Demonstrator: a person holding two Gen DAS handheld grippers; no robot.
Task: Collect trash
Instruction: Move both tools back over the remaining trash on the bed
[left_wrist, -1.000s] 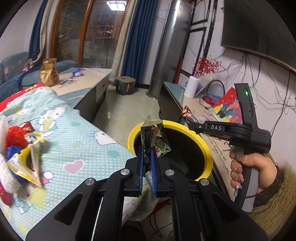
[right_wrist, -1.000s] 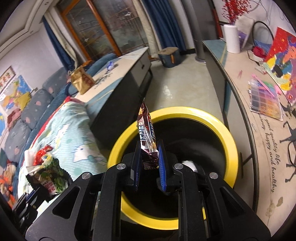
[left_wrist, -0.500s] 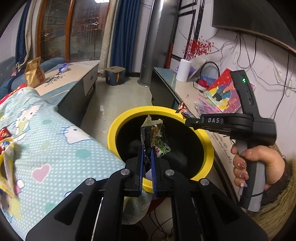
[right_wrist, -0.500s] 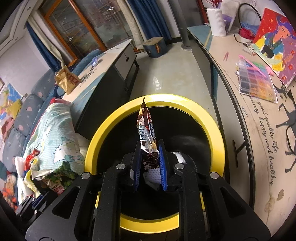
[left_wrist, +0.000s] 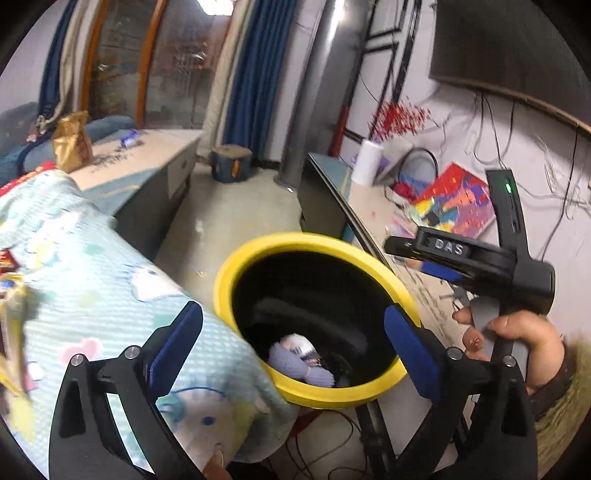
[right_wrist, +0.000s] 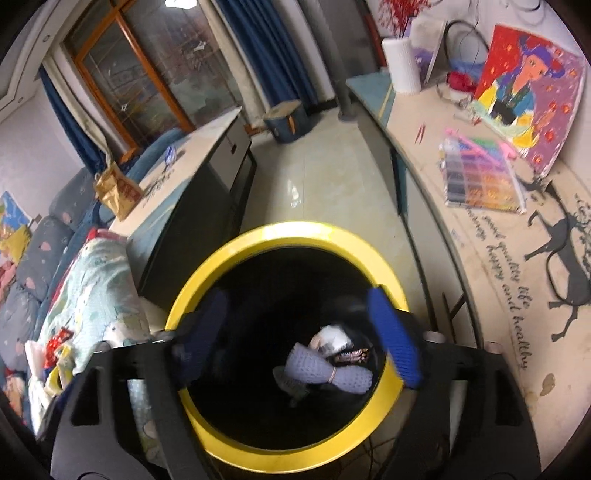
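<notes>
- Both wrappers have left the claws since a moment ago and no longer show between the pads.
- Left claw (left_wrist: 293, 332) is opening wide, empty, above the yellow bin (left_wrist: 258, 245).
- Right claw (right_wrist: 299, 334) is opening, empty, over the bin's mouth; a dark wrapper (right_wrist: 351, 356) lies inside.

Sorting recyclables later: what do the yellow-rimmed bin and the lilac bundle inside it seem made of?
Yellow-rimmed bin: likely plastic; the smooth rim shows a glossy highlight, the inside looks black and matte. Lilac bundle: seemingly soft knitted or waffle-textured cloth, cinched by a band; blur leaves the fibre open.
</notes>
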